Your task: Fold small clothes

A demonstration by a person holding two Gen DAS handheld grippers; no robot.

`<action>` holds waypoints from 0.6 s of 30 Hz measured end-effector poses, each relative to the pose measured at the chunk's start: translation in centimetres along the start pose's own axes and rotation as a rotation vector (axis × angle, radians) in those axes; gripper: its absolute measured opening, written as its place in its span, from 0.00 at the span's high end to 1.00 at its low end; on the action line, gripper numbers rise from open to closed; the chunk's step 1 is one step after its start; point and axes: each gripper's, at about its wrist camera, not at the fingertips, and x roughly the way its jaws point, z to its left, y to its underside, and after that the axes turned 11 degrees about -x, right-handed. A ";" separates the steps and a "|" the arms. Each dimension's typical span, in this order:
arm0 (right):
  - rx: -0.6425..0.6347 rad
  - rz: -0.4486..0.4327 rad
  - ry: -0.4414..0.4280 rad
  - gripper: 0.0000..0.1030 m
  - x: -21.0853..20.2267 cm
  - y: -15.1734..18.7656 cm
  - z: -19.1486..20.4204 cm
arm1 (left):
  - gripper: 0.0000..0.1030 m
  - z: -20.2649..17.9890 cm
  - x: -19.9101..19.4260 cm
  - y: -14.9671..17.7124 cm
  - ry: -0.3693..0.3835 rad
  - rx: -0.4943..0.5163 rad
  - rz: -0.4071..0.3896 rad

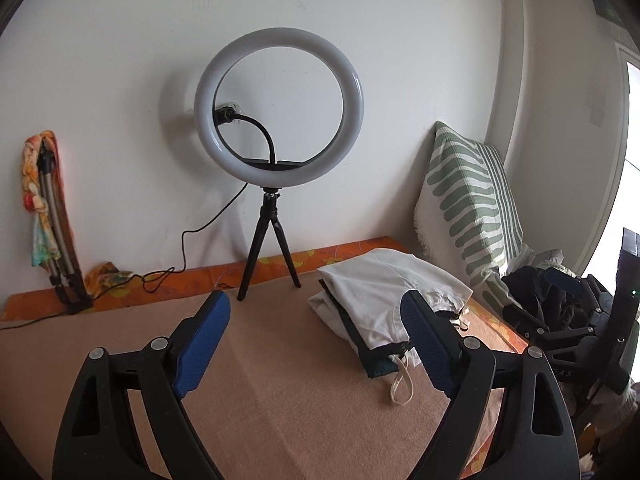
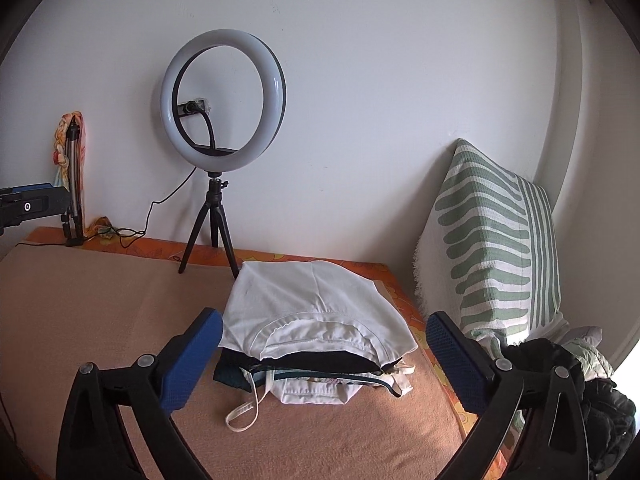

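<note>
A stack of folded clothes lies on the tan blanket, with a white garment on top, dark and pale layers under it, and a cream strap trailing at the front. My right gripper hovers just before the stack, jaws wide open and touching nothing. In the left wrist view the same stack lies ahead to the right. It is partly hidden behind the right finger of my left gripper, which is open and empty over the bare blanket.
A ring light on a small tripod stands at the wall behind the blanket, its cable running left. A green-striped pillow leans in the right corner. A heap of dark unfolded clothes lies below it. A folded tripod draped in colourful cloth leans far left.
</note>
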 end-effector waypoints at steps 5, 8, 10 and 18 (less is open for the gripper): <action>0.018 -0.002 -0.010 0.00 -1.9 1.3 2.6 | 0.13 0.9 -3.6 2.3 -0.024 0.038 -0.038; 0.015 0.004 -0.019 0.00 -2.6 2.1 4.3 | 0.03 1.2 -5.3 3.9 -0.040 0.056 -0.060; 0.004 0.003 -0.021 0.00 -3.0 2.7 5.6 | 0.02 1.3 -6.2 4.8 -0.048 0.072 -0.077; -0.002 -0.006 -0.029 0.00 -3.9 4.0 8.0 | 0.01 1.0 -6.9 7.3 -0.115 0.122 -0.046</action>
